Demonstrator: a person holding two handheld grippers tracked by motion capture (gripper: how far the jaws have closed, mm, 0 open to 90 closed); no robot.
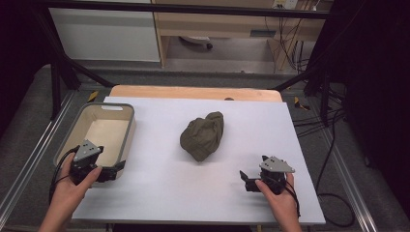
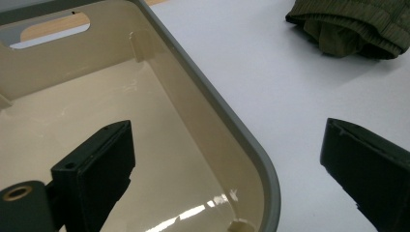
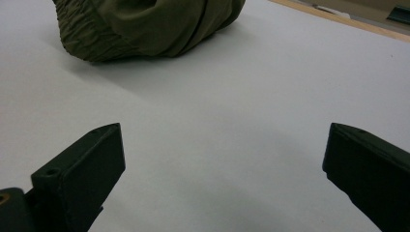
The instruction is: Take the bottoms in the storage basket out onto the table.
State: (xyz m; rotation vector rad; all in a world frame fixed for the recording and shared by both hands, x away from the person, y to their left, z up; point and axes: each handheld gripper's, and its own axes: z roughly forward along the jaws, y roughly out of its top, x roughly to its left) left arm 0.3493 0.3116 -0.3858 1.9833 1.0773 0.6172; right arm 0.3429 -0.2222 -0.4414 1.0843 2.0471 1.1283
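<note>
Beside the crumpled olive garment (image 1: 202,135) (mid-sheet), the left gripper (image 1: 118,168) straddles the beige bin's (image 1: 129,126) near rim, jaws apart; the right gripper (image 1: 245,178) sits nearer, level, pointing leftward, jaws spread.

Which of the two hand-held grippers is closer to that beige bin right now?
Left. The left gripper hangs at the near corner of the bin, one jaw over its inside and one outside its rim. The right gripper is far across the white sheet, beyond the crumpled green cloth.
</note>
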